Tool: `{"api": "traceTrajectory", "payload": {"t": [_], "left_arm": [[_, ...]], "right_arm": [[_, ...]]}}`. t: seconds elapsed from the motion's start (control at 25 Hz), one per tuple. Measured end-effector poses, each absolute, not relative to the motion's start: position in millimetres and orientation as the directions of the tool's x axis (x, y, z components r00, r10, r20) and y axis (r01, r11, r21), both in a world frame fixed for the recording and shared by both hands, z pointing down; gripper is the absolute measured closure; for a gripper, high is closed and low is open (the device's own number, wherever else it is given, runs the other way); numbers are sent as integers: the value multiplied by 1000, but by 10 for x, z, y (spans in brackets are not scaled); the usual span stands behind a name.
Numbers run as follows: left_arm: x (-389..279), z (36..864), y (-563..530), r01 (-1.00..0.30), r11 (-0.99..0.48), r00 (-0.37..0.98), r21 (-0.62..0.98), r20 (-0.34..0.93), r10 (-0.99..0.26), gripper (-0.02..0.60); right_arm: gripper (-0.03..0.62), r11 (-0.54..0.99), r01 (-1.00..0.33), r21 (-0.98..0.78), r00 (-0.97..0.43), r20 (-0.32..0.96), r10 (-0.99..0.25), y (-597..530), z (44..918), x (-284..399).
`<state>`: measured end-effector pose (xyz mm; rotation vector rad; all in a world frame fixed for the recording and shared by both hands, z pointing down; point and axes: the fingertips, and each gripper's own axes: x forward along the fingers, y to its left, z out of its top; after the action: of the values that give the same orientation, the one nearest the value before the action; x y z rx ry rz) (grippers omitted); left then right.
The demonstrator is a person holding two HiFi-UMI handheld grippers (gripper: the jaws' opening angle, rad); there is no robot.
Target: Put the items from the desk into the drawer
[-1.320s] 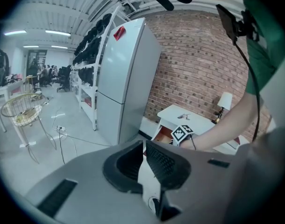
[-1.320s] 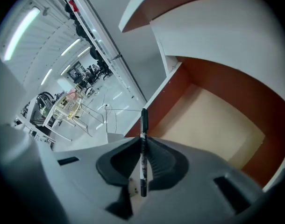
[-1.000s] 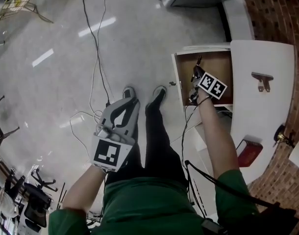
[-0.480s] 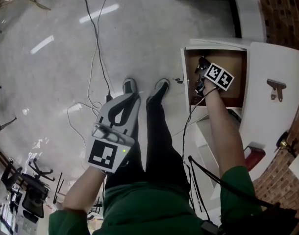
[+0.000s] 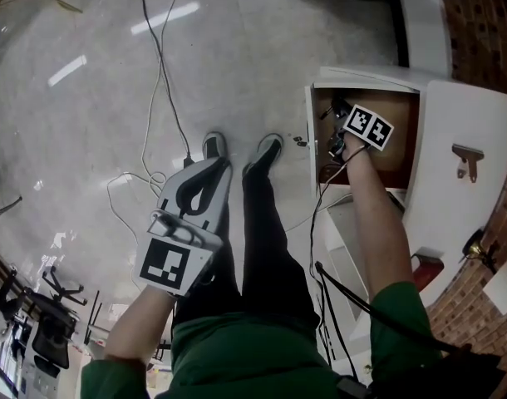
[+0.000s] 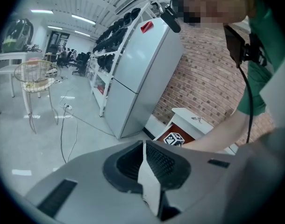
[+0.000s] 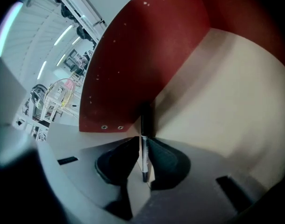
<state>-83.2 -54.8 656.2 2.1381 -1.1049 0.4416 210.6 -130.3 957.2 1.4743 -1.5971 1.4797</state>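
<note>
The open drawer (image 5: 385, 144) has a brown inside and sits under the white desk (image 5: 470, 115). My right gripper (image 5: 332, 113) reaches down into it, shut on a pen (image 7: 143, 146) with a white body and black cap. In the right gripper view the pen points at the corner where the drawer's red-brown wall (image 7: 142, 55) meets its beige floor (image 7: 226, 106). My left gripper (image 5: 222, 166) hangs over the floor beside the person's legs, shut with nothing in it. From the left gripper view (image 6: 143, 148) the right gripper's marker cube (image 6: 174, 139) shows at the drawer.
On the desk top lie a metal bracket (image 5: 468, 161), a brass object (image 5: 478, 244), a red item (image 5: 428, 264) and a white paper (image 5: 506, 286). Cables (image 5: 162, 98) trail across the grey floor. The person's shoes (image 5: 268, 150) stand close to the drawer front.
The right gripper has stayed inside the drawer with the pen, shifting only slightly. The left gripper has drifted a little down and left.
</note>
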Motion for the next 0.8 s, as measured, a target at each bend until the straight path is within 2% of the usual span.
{"api": "traceTrajectory", "payload": {"t": [0.16, 0.4, 0.8], "left_arm": [[-776, 6507, -609, -808, -425, 590, 409, 558, -584, 566], [-688, 6246, -690, -798, -458, 603, 393, 531, -596, 566], [-487, 5321, -846, -769, -524, 640, 368, 420, -644, 566]], "right_arm": [[456, -169, -917, -361, -287, 892, -349, -1286, 9522, 2089], [471, -144, -943, -300, -227, 897, -379, -1273, 9175, 2143], [517, -13, -924, -382, -321, 795, -515, -1212, 7862, 1785]]}}
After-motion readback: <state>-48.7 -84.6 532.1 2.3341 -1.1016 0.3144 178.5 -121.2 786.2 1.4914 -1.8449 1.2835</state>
